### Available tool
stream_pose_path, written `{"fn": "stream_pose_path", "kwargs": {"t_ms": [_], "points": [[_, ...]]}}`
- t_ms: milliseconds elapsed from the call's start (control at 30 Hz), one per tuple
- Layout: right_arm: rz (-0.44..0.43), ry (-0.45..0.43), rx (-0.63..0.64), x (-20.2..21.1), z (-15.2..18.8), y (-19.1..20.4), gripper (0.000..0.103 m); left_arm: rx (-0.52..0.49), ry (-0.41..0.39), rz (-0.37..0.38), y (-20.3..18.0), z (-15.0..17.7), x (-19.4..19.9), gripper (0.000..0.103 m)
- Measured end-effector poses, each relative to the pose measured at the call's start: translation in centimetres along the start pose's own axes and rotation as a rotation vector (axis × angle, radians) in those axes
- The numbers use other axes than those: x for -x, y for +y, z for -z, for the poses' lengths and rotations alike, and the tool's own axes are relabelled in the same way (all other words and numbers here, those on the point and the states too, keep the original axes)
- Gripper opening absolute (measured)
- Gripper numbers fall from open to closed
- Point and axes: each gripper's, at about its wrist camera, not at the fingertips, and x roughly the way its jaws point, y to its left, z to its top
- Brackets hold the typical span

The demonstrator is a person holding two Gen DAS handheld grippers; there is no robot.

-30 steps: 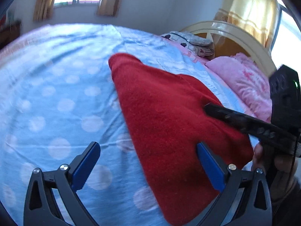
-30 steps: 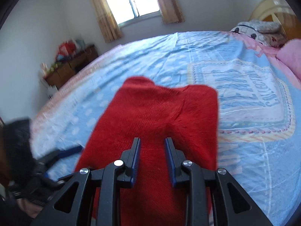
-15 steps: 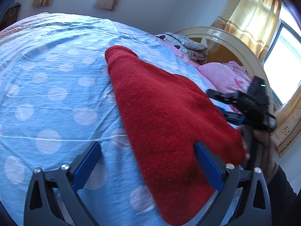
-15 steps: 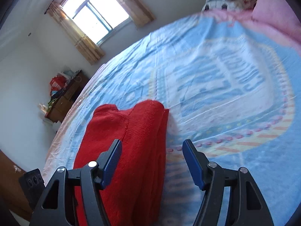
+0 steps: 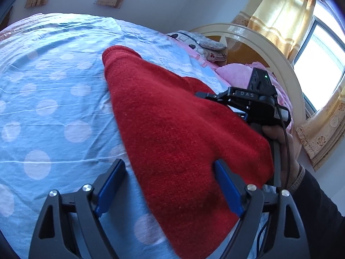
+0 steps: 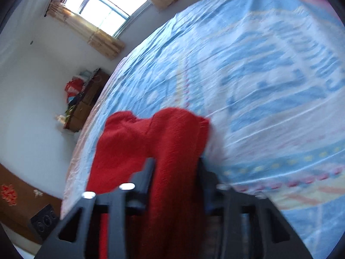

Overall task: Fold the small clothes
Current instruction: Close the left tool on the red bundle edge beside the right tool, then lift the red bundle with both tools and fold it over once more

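The left claw [image 5: 170, 185] stood wide and was closing, its blue pads [image 5: 111, 186] astride the near edge of the red knit [image 5: 172, 129] without pressing it; one pad sat over the bedsheet [image 5: 54, 108], the other against the knit's top. The right claw [image 6: 175, 172] was closing on a raised fold of the same knit [image 6: 172, 151], which filled the gap between its fingers [image 6: 146, 172], both touching the cloth. In the left view a hand [image 5: 282, 138] in a dark sleeve held that right claw [image 5: 254, 105] at the knit's far edge. The knit lay on a bed, on a blue dotted sheet. Beyond were a pink pillow [image 5: 235, 75], a cream headboard [image 5: 269, 45], yellow curtains [image 5: 280, 13], a window [image 6: 107, 6] and a dresser [image 6: 86, 101].
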Motion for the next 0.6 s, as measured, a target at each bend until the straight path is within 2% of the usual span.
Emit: {"fn": "stream_pose_path", "kwargs": {"t_ms": [67,167,267,367,600], "points": [[0.001,0.001,0.002,0.0,0.3,0.4,0.028,-0.004,0.006,0.031,-0.1,0.0,0.0,0.069],[0.004,-0.024,0.004,0.7,0.7,1.0,0.025,-0.032,-0.009,0.024,-0.4,0.1,0.4,0.054],[0.007,-0.075,0.04,2.0,1.2,2.5,0.024,-0.062,-0.026,-0.003,-1.1,0.2,1.0,0.046],[-0.016,-0.121,0.064,3.8,1.8,4.4,0.024,-0.054,-0.032,-0.005,-1.2,0.4,1.8,0.042],[-0.044,-0.154,0.112,6.1,3.8,8.6,0.023,-0.057,-0.069,0.004,-1.4,1.5,6.0,0.042]]}}
